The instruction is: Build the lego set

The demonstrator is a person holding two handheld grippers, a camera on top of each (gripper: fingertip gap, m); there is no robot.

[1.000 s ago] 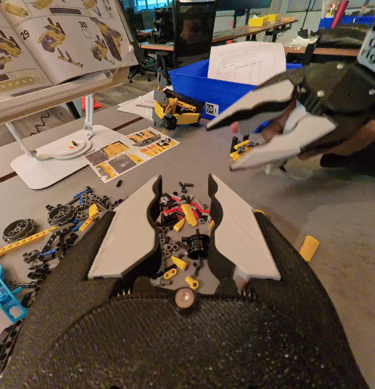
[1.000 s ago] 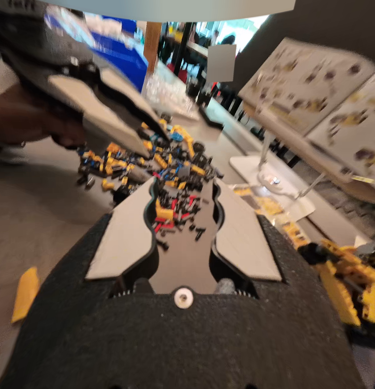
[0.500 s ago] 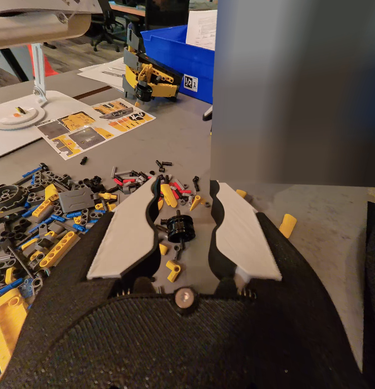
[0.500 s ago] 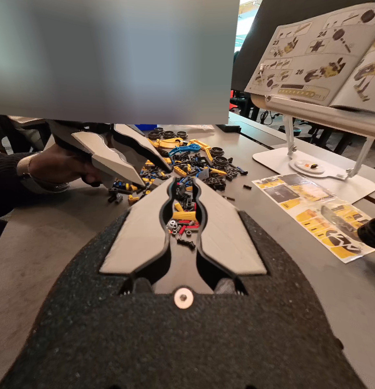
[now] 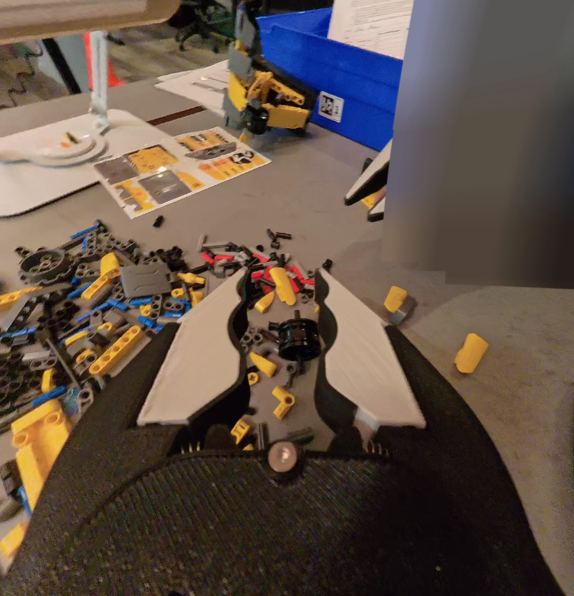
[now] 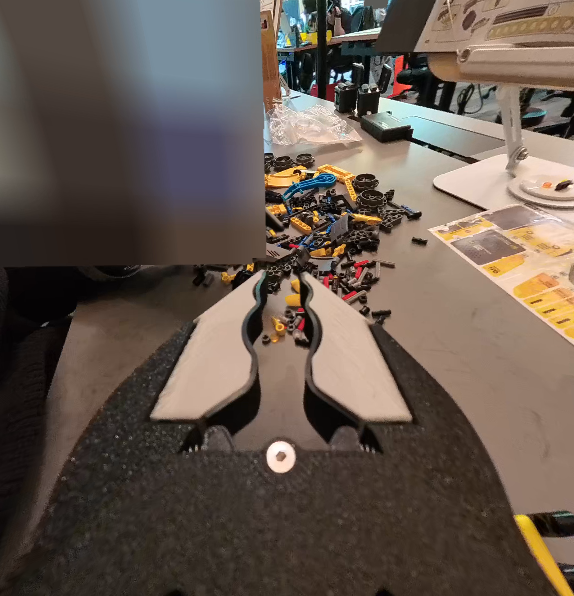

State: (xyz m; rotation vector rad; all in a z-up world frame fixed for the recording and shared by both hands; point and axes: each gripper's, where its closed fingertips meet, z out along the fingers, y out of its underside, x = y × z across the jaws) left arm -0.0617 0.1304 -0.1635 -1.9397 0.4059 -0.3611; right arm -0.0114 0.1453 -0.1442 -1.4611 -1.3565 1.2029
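Lowered since the earlier frame, left gripper (image 5: 280, 277) brackets black wheel hub (image 5: 298, 338), axle pointing forward, jaws spread; right gripper (image 6: 281, 274), jaws narrowly parted, empty.

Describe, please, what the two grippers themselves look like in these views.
Both match: the left gripper and right gripper have a rough black body, two flat pale grey fingers with wavy black inner edges, and a silver screw at the base.

Your left gripper (image 5: 280, 277) hangs spread wide over the black wheel hub (image 5: 297, 342) at frame centre, touching nothing.
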